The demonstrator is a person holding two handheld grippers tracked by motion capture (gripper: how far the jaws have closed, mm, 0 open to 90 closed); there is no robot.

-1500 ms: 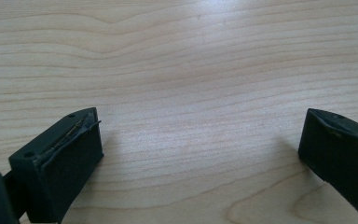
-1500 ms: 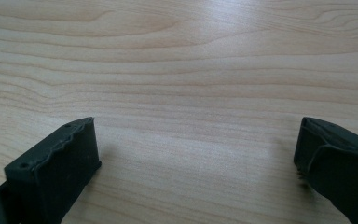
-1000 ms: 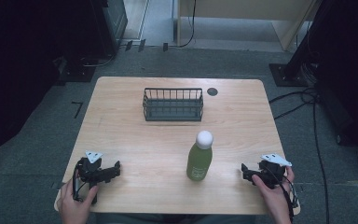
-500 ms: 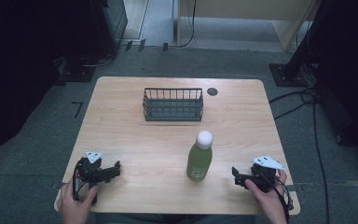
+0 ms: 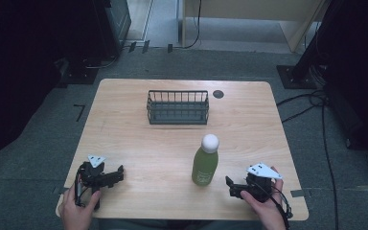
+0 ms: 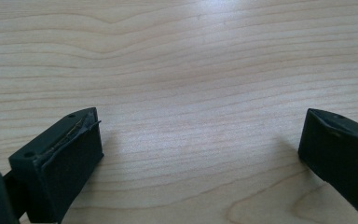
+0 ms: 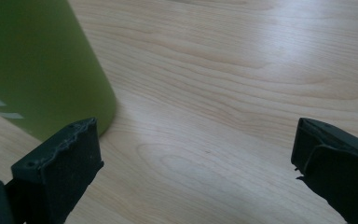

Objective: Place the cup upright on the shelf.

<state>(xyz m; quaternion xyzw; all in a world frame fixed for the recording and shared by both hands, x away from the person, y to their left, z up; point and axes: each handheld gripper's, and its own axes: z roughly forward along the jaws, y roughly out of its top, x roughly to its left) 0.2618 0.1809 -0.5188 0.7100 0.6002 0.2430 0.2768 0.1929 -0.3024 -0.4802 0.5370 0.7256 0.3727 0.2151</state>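
Your right hand-held gripper [image 5: 231, 187] sits low on the pale wood-grain worktop [image 5: 124, 124], near its front right corner, jaws spread wide and holding nothing. It points toward the tall green bottle with the rounded white cap [image 5: 205, 160], which stands upright on the worktop just beside the gripper's tips, apart from them. From the right gripper view, the bottle's green wall [image 7: 37, 65] rises at the upper left, its base close behind the left-hand jaw, with bare wood lying between the two black jaws; whether that jaw touches the bottle cannot be told. Your right hand [image 5: 268, 208] grips the tool from behind, a cable trailing off by the wrist and the grey three-cornered plate showing on top.

Your left hand-held gripper [image 5: 120, 172] rests near the front left corner of the worktop, well apart from the bottle, its jaws also spread wide and empty. The left gripper view looks along the two black jaws onto plain wood grain. Your left hand [image 5: 79, 208] holds it from the near edge.

At the far side of the worktop, a dark rectangular wire basket [image 5: 178, 107] stands well apart from both grippers, with the bottle between it and you. A small dark round disc [image 5: 218, 94] lies flat just to the basket's right.
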